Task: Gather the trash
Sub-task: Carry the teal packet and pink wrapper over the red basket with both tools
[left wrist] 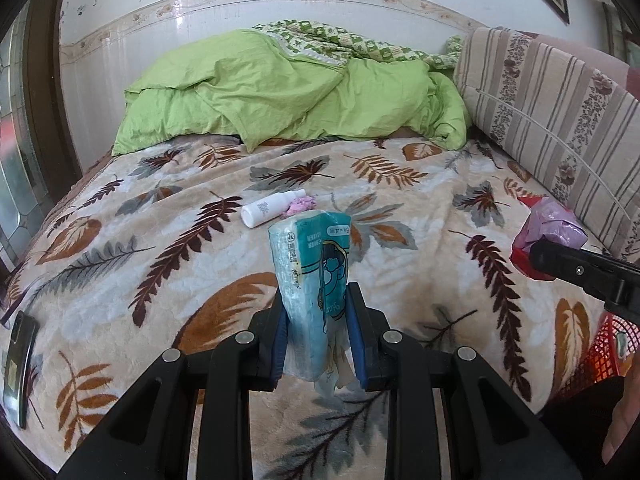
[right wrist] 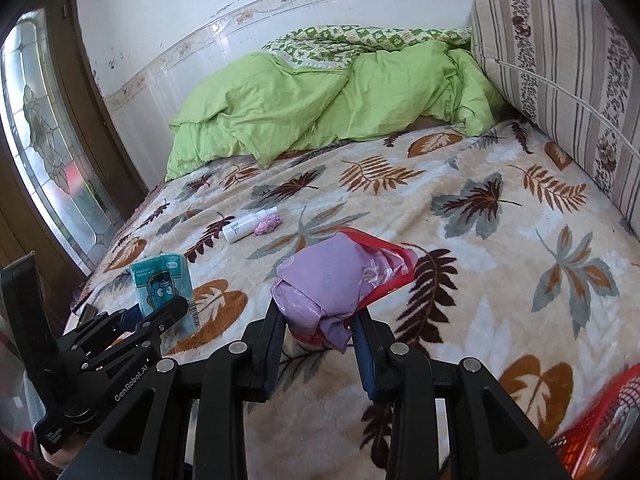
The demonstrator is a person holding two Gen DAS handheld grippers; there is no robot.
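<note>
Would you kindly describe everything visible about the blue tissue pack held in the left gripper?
The tissue pack is a soft, light blue plastic-wrapped packet with a cartoon character and printed text on its face. It stands roughly upright, clamped between the left gripper's blue-padded fingers, which press its two sides. The wrapper looks crinkled, and loose white tissue or film hangs from its lower end. It is lifted above the leaf-patterned blanket, apparently not touching it. The right wrist view also shows it, at the left.

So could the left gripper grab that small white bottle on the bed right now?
Probably not yet: the left gripper is shut on a blue tissue pack. The white plastic bottle lies unobstructed beside a pink crumpled wad.
</note>
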